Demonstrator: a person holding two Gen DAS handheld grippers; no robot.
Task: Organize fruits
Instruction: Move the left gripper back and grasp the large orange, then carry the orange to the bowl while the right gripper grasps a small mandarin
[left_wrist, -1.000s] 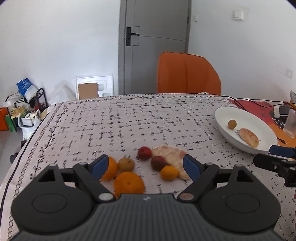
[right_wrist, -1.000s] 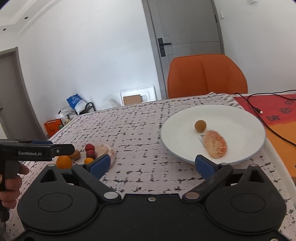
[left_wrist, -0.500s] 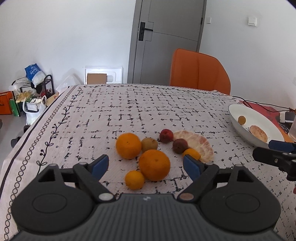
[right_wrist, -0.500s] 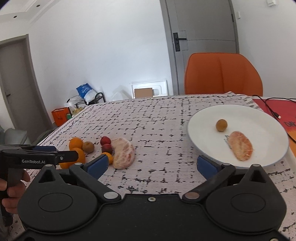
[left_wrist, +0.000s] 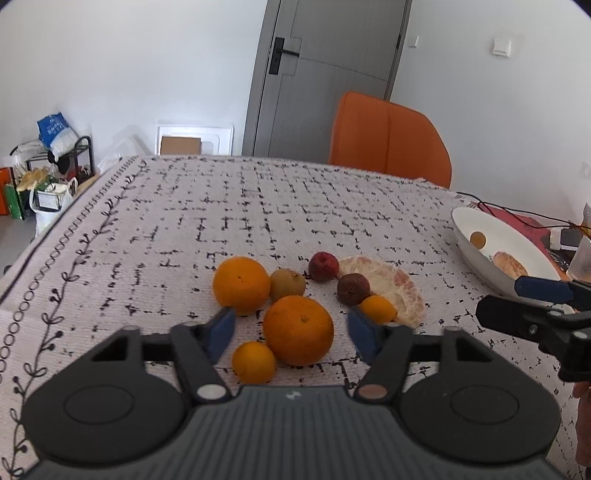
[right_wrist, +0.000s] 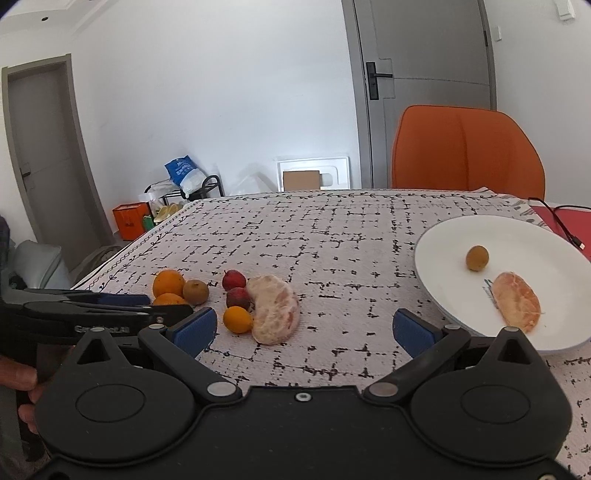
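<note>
Your left gripper (left_wrist: 291, 326) sits low over the fruit cluster with its jaws around the big orange (left_wrist: 297, 329) but not yet pressing on it — they have just been closing, and a gap shows on both sides. Take that orange as your landmark. The small orange (left_wrist: 253, 362) lies just in front of it on the left, touching or nearly so, and a second large orange (left_wrist: 241, 285) sits just behind it on the left. If you close as you are, the left pad may nudge either neighbour and send it rolling across the tablecloth (left_wrist: 258, 206). The orange is round and smooth, so an off-centre pinch could squirt it forward into the brown fruit (left_wrist: 287, 284) behind it.

To the right of it lie the peeled pomelo segment (left_wrist: 388, 288), two dark red fruits and a small yellow-orange one, all packed close together.

Your right gripper (right_wrist: 302, 328) hovers with its jaws wide apart and holds nothing.

The white plate (right_wrist: 436, 240), well to the right of the orange, holds only two things: a small brownish round fruit (right_wrist: 477, 258) and a peeled citrus segment (right_wrist: 516, 302), lying apart — plenty of bare plate left.
</note>
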